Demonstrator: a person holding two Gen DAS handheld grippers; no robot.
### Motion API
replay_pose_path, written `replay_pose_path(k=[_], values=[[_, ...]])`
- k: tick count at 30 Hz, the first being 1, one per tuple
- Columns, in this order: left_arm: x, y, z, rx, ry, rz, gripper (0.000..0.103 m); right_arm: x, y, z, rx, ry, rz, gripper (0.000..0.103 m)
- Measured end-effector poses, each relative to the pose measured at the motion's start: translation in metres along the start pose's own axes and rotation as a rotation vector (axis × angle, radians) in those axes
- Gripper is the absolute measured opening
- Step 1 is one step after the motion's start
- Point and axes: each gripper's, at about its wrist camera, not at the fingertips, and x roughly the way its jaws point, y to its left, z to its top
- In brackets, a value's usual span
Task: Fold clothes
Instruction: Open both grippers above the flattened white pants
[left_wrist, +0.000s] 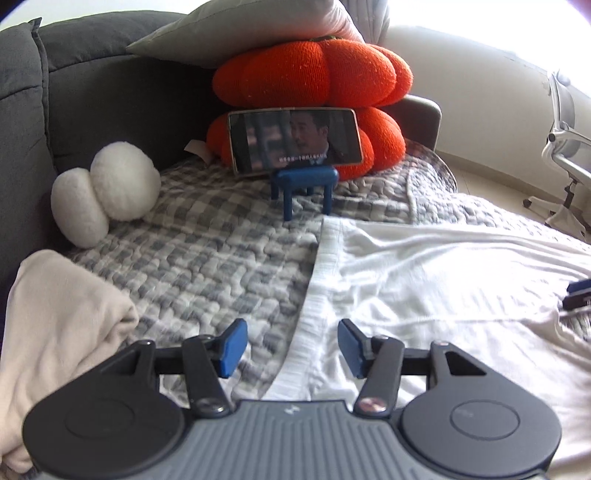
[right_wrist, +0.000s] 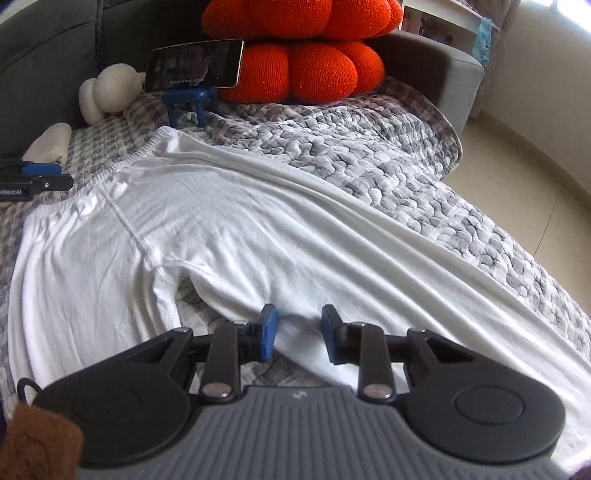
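A white pair of trousers (left_wrist: 424, 280) lies spread on the checked blanket, its ribbed elastic waistband (left_wrist: 317, 280) running toward me. My left gripper (left_wrist: 291, 343) hovers open just over that waistband, one pad above the blanket and the other above the white cloth. In the right wrist view the trousers (right_wrist: 229, 229) stretch from the waistband at upper left down to a long leg at lower right. My right gripper (right_wrist: 299, 330) is open low over the leg near the crotch, with white cloth showing in the gap and no pad pressing it. Each gripper shows at the edge of the other's view.
A phone (left_wrist: 295, 140) playing video stands on a blue holder against an orange pumpkin cushion (left_wrist: 314, 70). A white plush (left_wrist: 107, 192) and a folded beige cloth (left_wrist: 62, 317) lie at the left. The blanket's edge (right_wrist: 454, 147) drops to the floor on the right.
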Motion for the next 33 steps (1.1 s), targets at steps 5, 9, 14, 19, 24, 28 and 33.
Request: replay_pose_path(k=[5,9,14,19,24,28,33], values=[[0.003,-0.005,-0.002,-0.007,0.010,-0.013,0.055,0.001,-0.001,0.025,0.036,-0.081,-0.006,0.031],[0.003,-0.019,0.003,0.002,-0.006,-0.047,0.055,0.018,-0.013,0.050,0.118,-0.104,0.003,0.031],[0.008,-0.042,0.007,0.034,-0.015,-0.094,0.057,0.048,-0.023,0.070,0.235,-0.084,0.061,0.031],[0.018,-0.056,0.004,0.054,0.006,-0.126,0.057,0.070,-0.014,0.084,0.222,-0.057,0.023,0.030],[0.022,-0.059,0.002,0.060,0.013,-0.136,0.057,0.080,-0.018,0.098,0.242,-0.068,0.018,0.030],[0.023,-0.058,0.001,0.053,0.016,-0.141,0.057,0.091,-0.015,0.104,0.236,-0.067,0.005,0.031],[0.021,-0.055,0.000,0.052,0.016,-0.141,0.058,0.096,0.005,0.105,0.105,-0.080,-0.073,0.032]])
